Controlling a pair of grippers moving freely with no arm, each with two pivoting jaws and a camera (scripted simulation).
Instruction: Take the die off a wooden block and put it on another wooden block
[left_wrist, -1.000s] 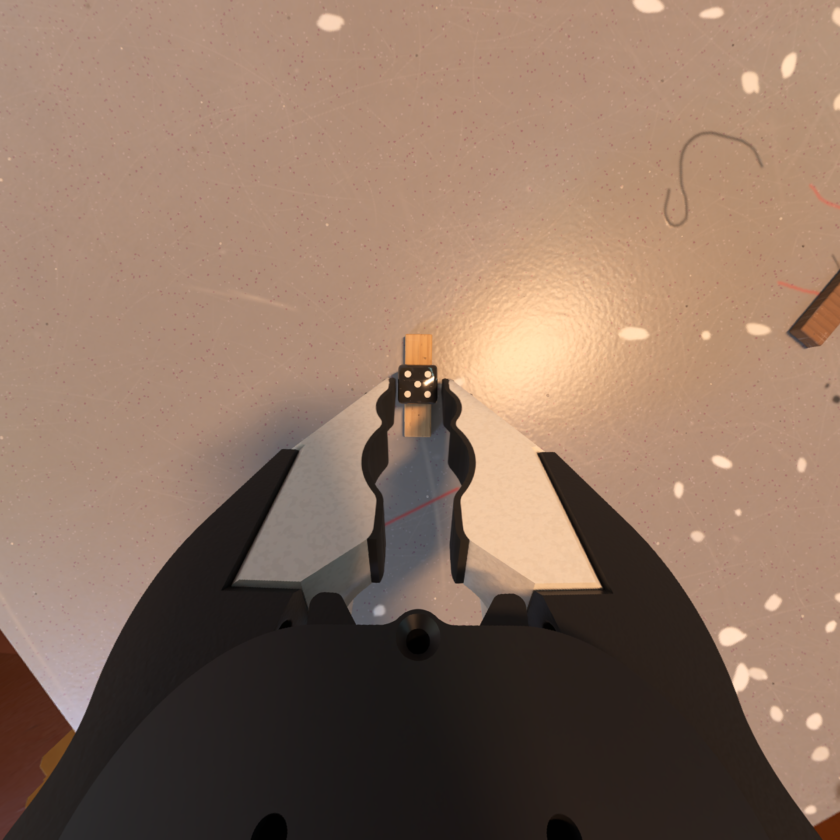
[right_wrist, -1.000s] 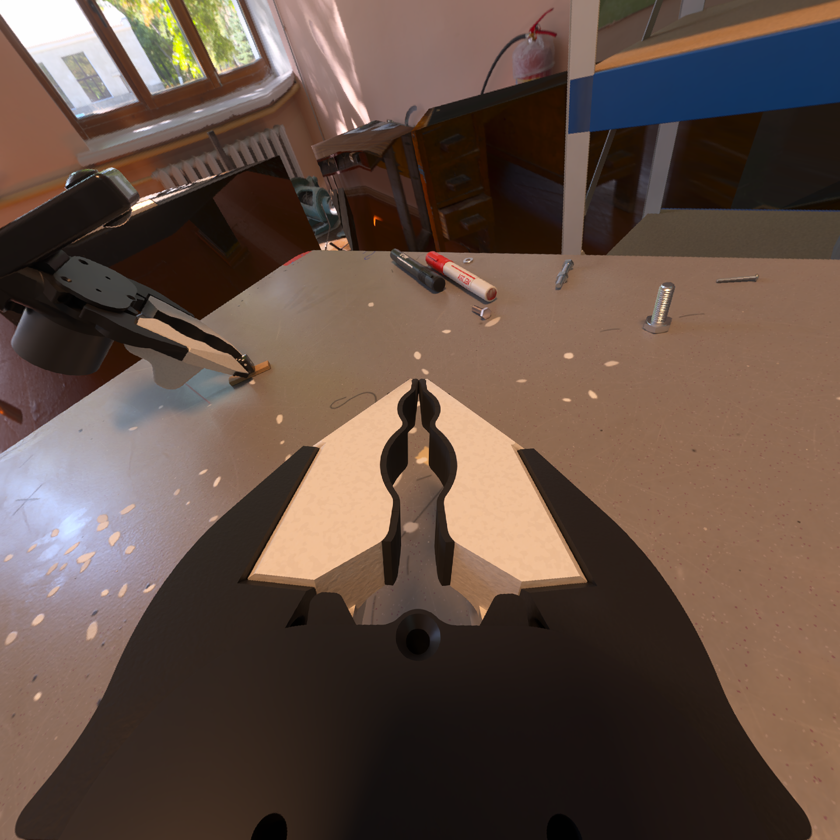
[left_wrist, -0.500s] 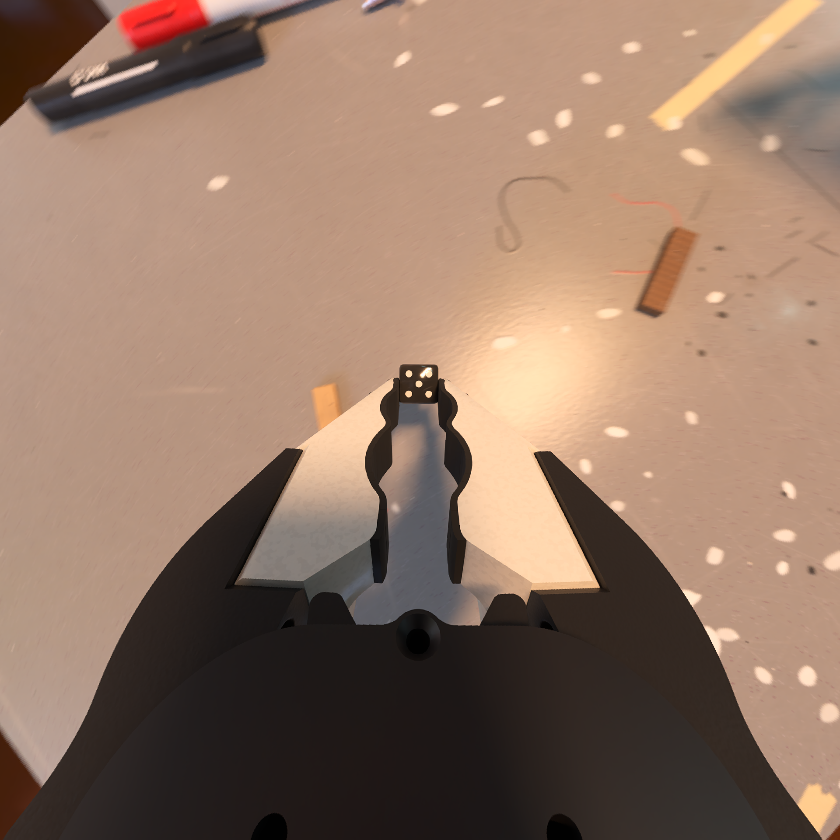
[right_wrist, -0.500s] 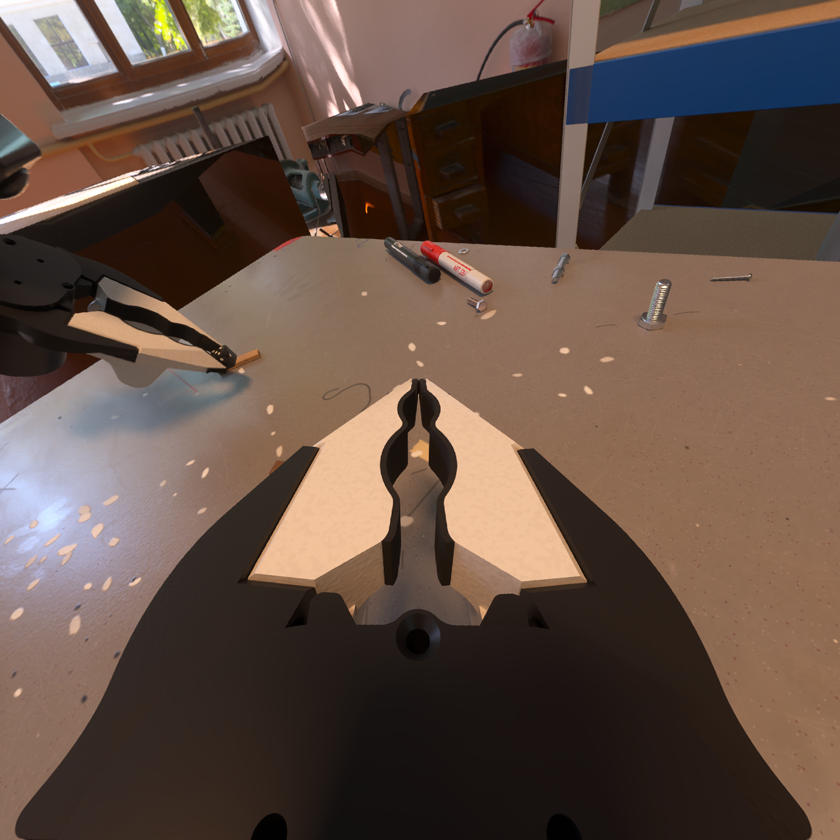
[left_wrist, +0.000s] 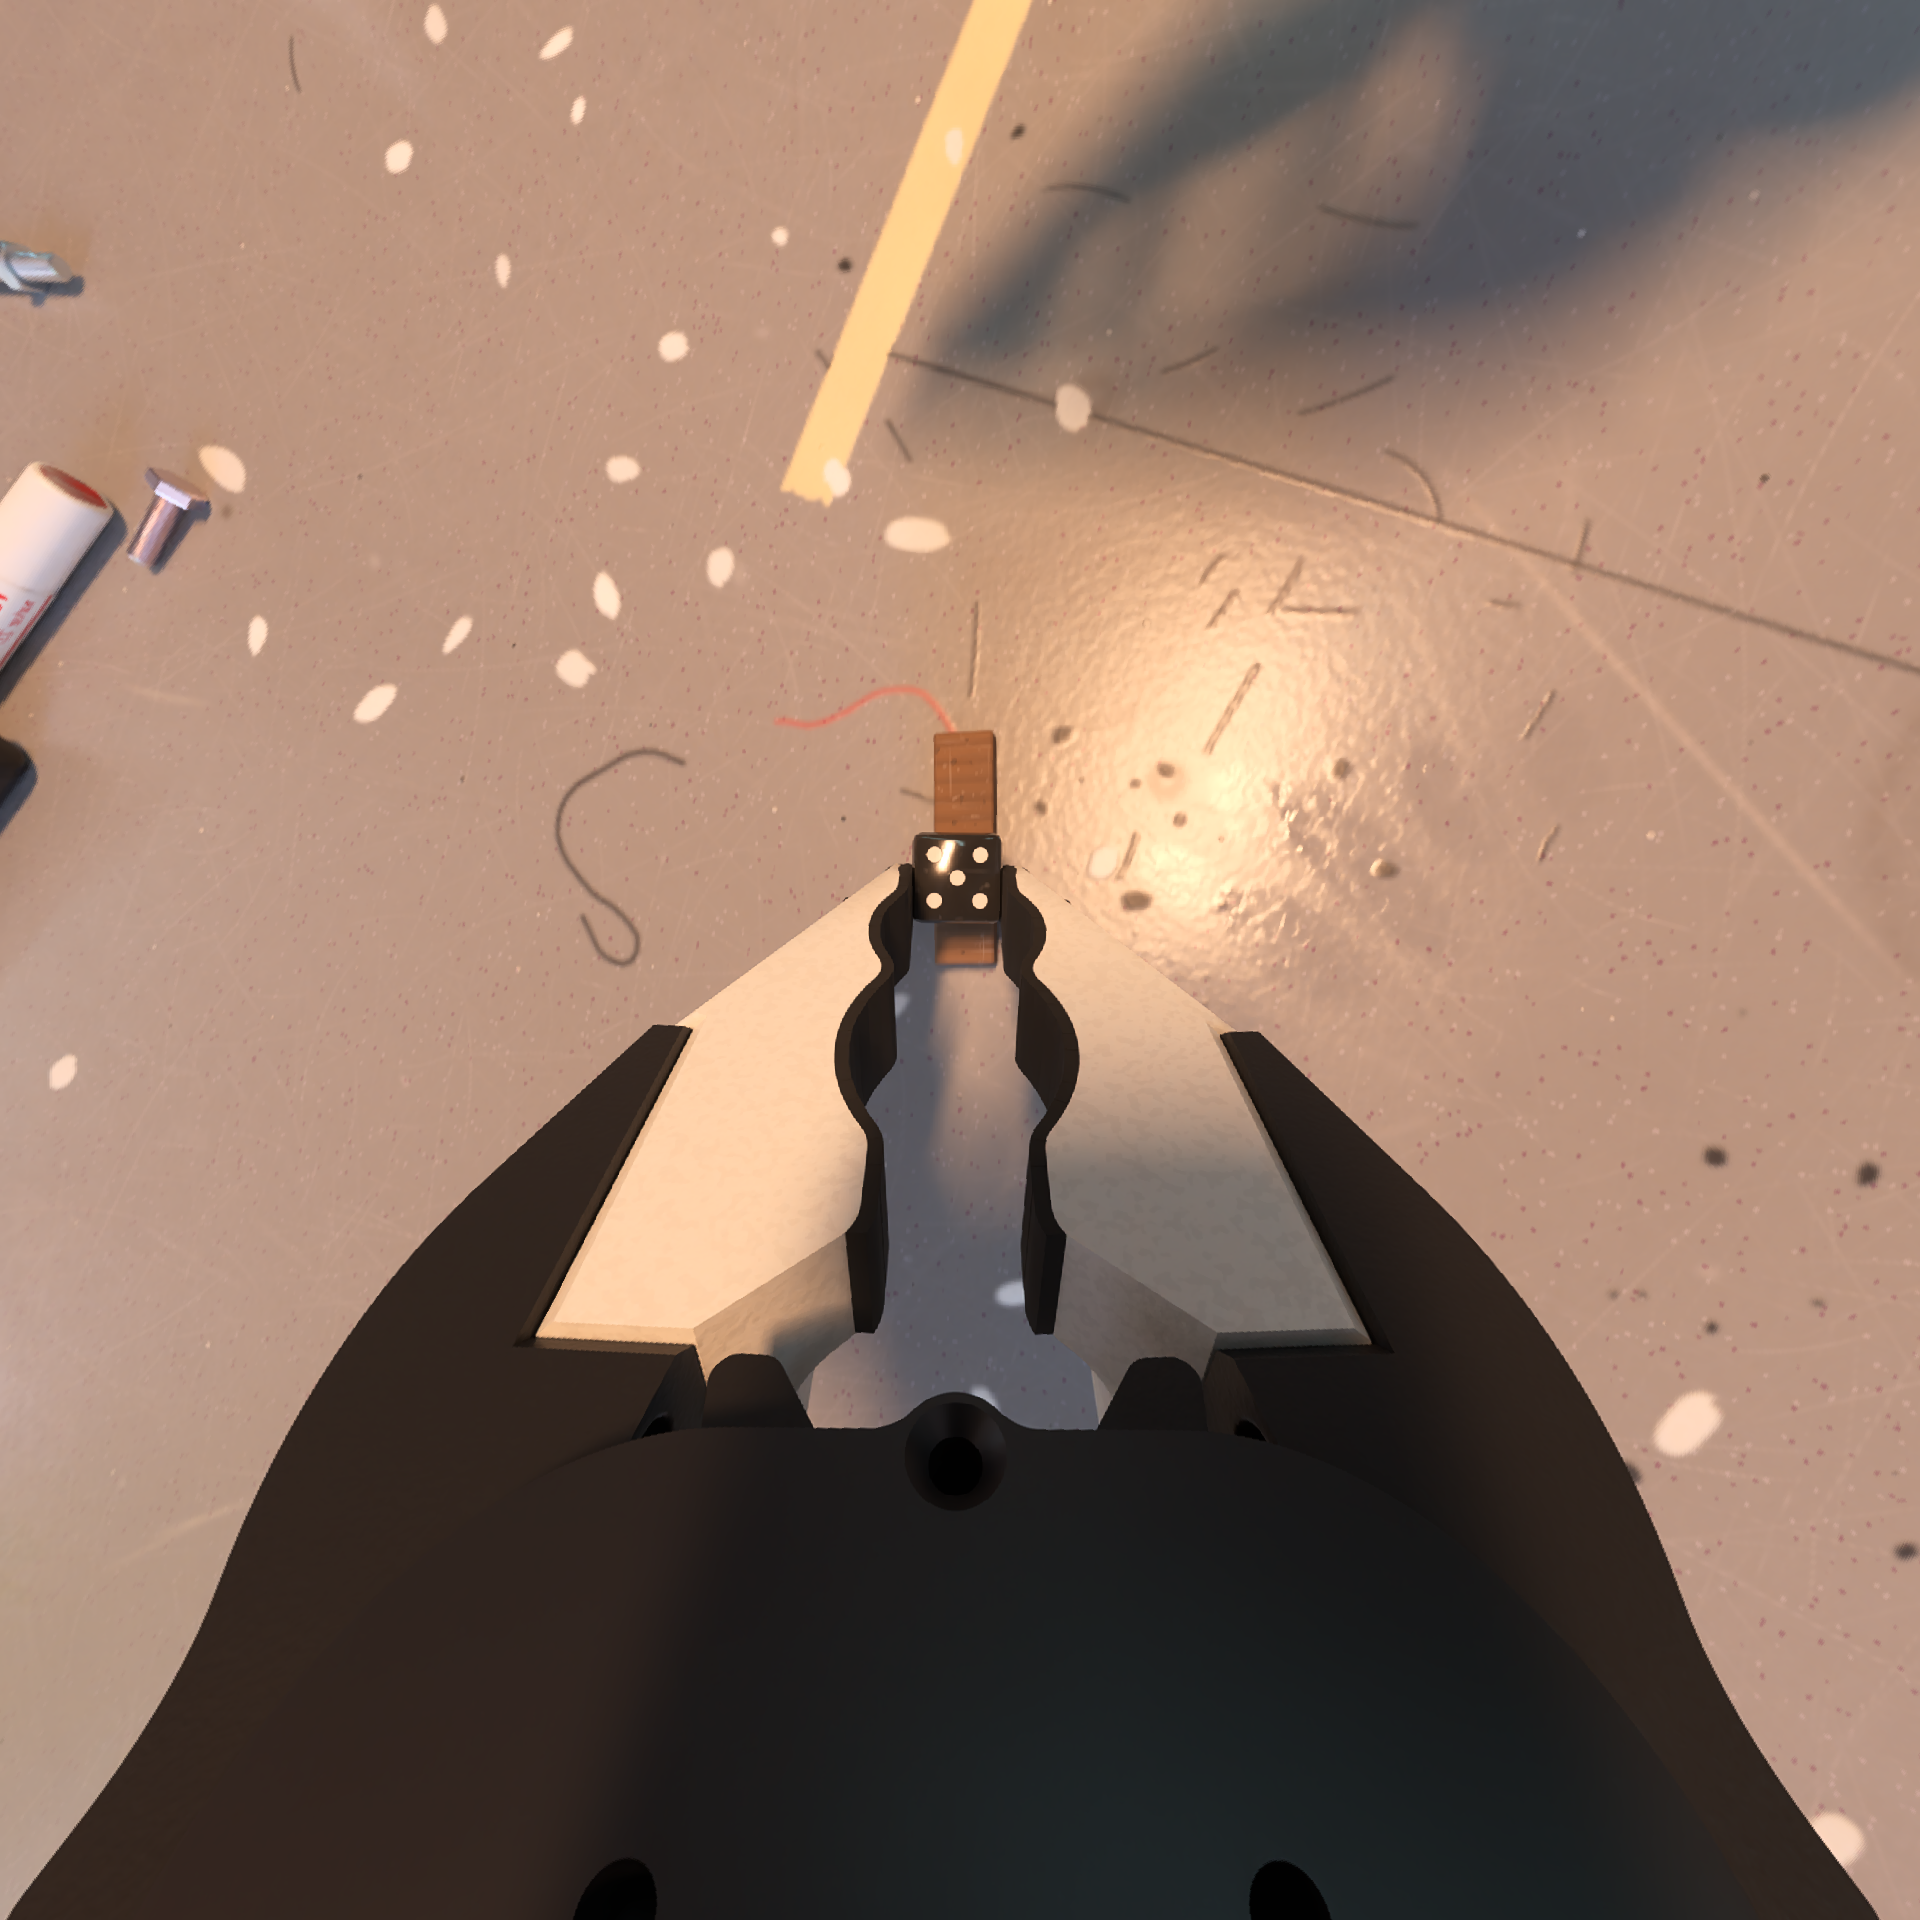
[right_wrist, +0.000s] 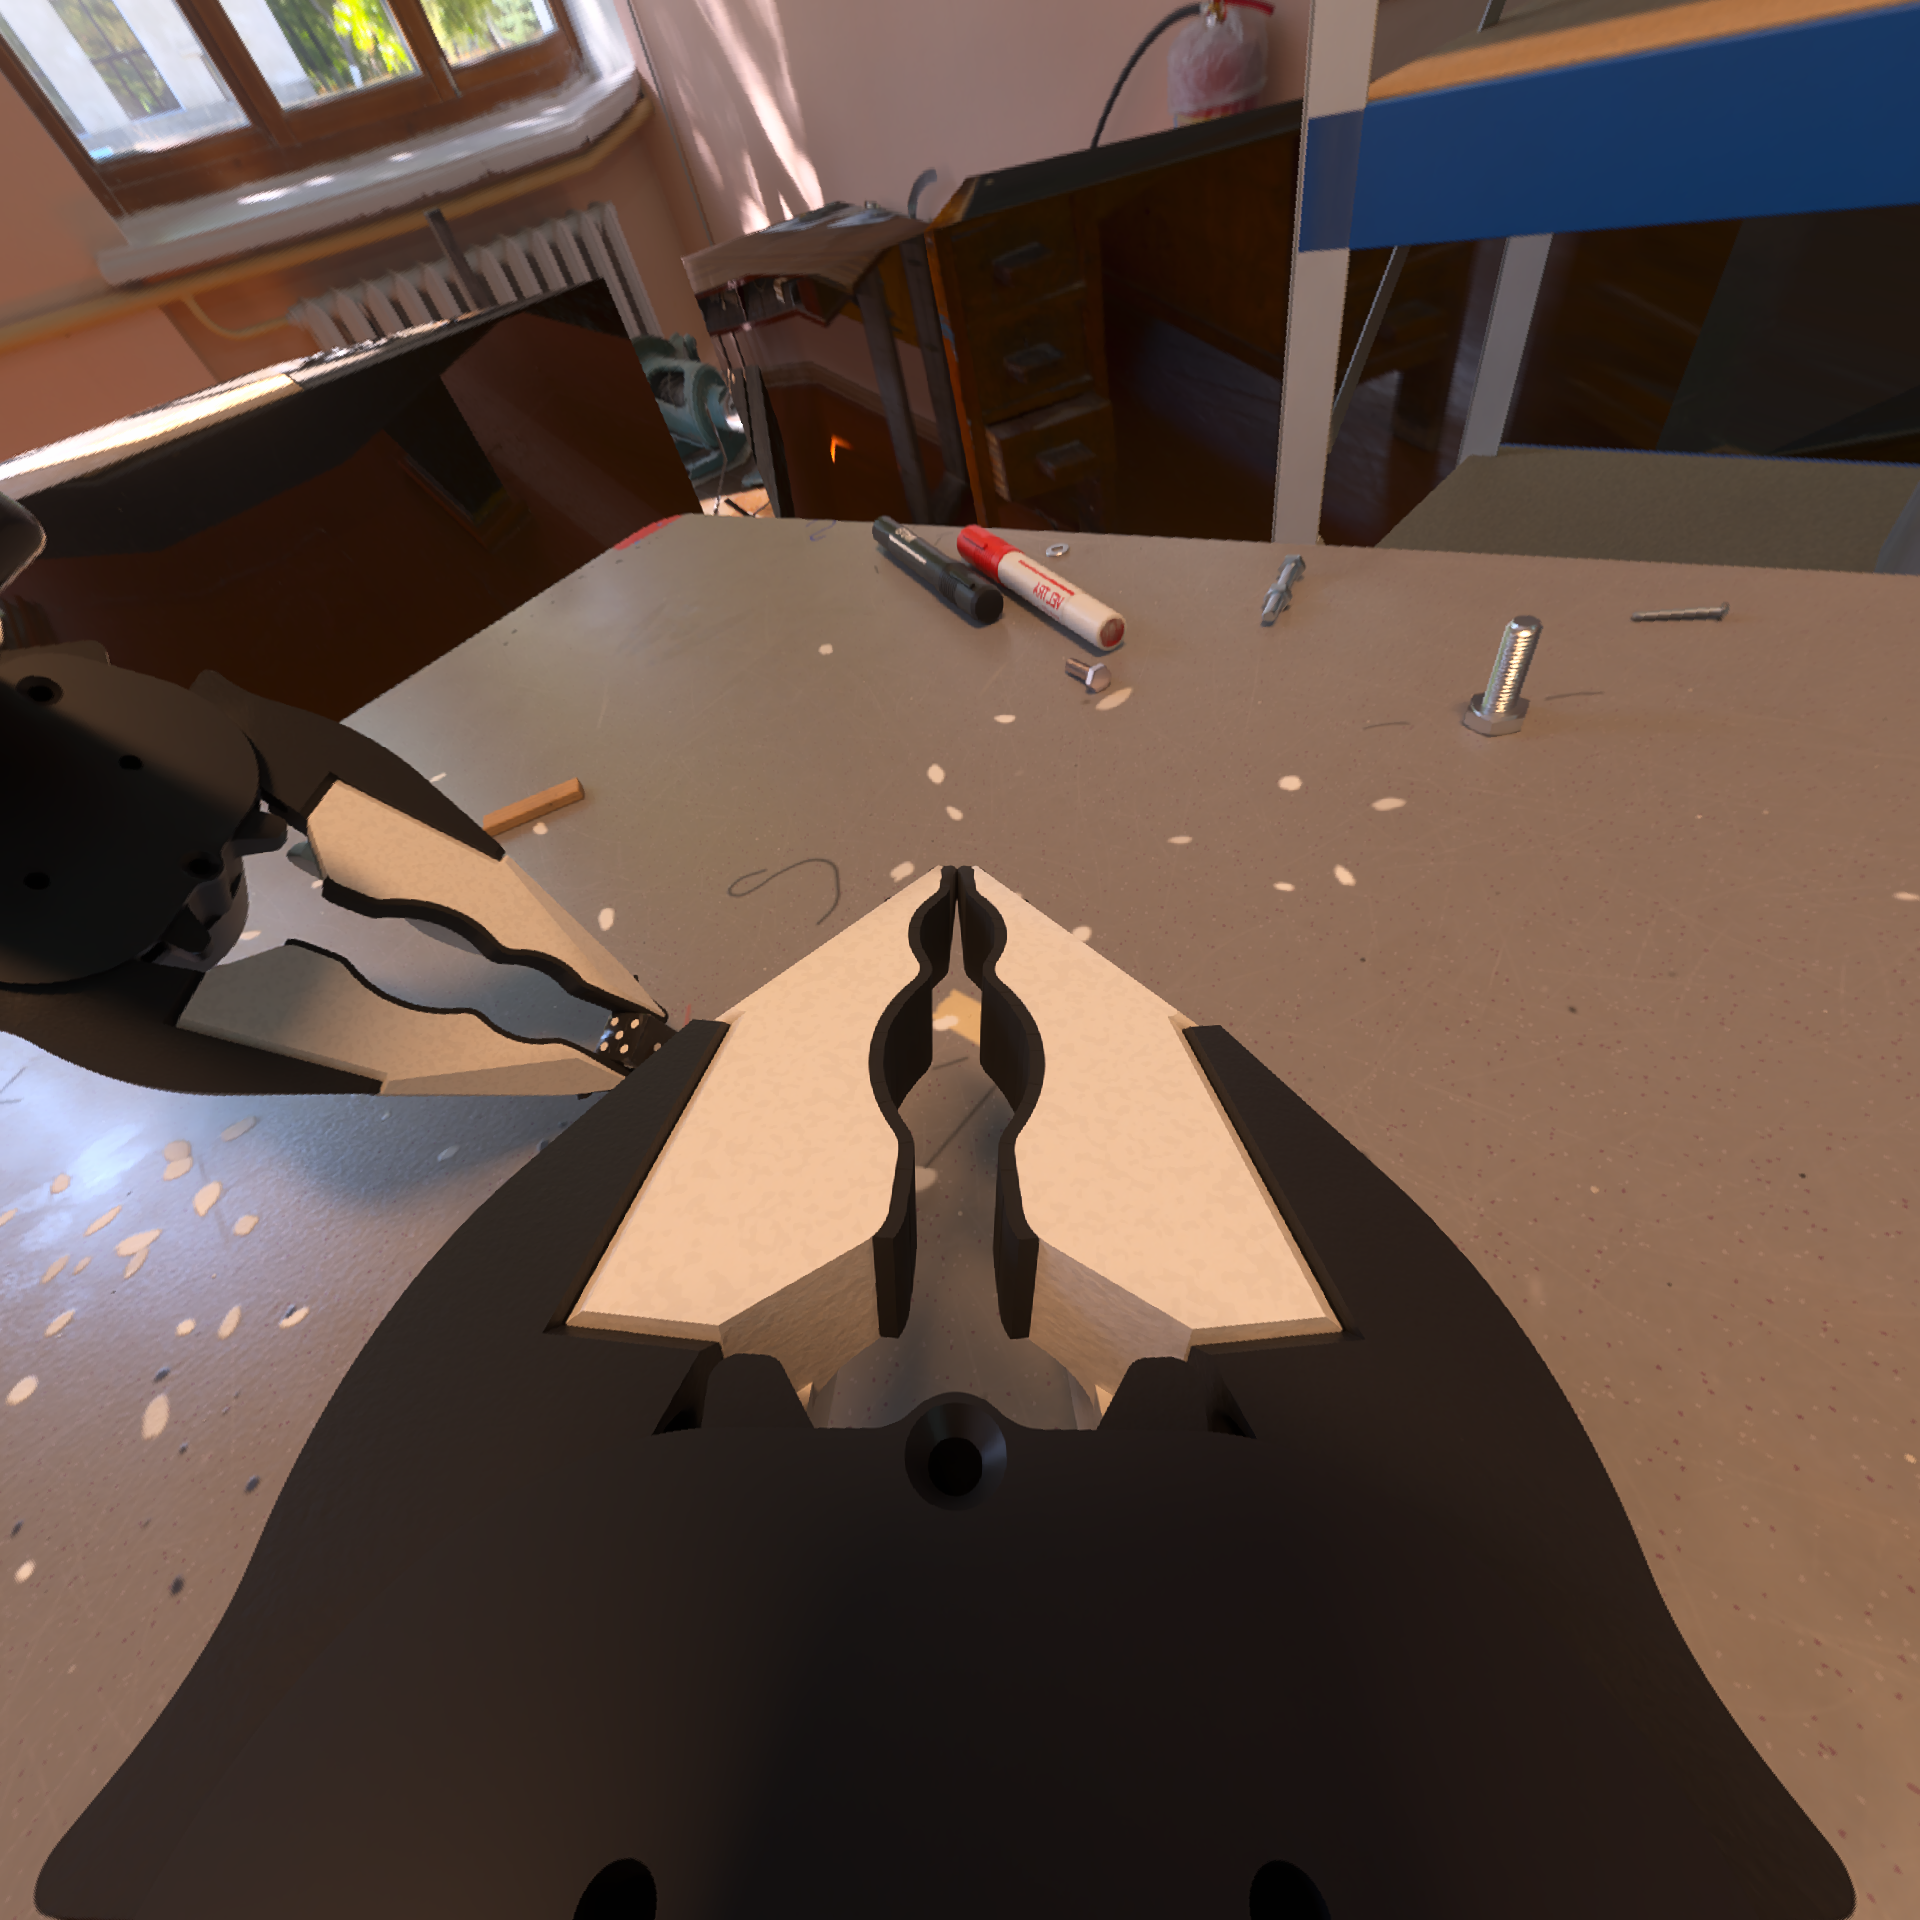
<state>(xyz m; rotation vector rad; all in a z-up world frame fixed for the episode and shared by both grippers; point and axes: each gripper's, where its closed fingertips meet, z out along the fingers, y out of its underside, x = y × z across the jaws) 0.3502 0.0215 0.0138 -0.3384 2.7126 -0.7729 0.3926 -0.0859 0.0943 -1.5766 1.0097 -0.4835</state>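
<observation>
My left gripper (left_wrist: 957, 883) is shut on a black die (left_wrist: 957, 879) with white pips, held between the fingertips. Right under and beyond the die lies a darker brown wooden block (left_wrist: 964, 779) on the grey table; I cannot tell if the die touches it. In the right wrist view the left gripper (right_wrist: 639, 1034) comes in from the left with the die (right_wrist: 627, 1039) at its tips. A lighter wooden block (right_wrist: 535, 805) lies bare farther back on the left. My right gripper (right_wrist: 957, 878) is shut and empty, above the table's middle.
A black marker (right_wrist: 935, 571) and a red-and-white marker (right_wrist: 1039, 587) lie at the table's far edge, with a small bolt (right_wrist: 1088, 673), an upright bolt (right_wrist: 1501, 675), an anchor (right_wrist: 1280, 588) and a screw (right_wrist: 1678, 613). A yellow tape strip (left_wrist: 904, 249) runs across the table.
My left gripper has carried the die away from the light block, rightward across the table, and now holds it over the darker block. The right gripper has stayed shut and nearly still.
</observation>
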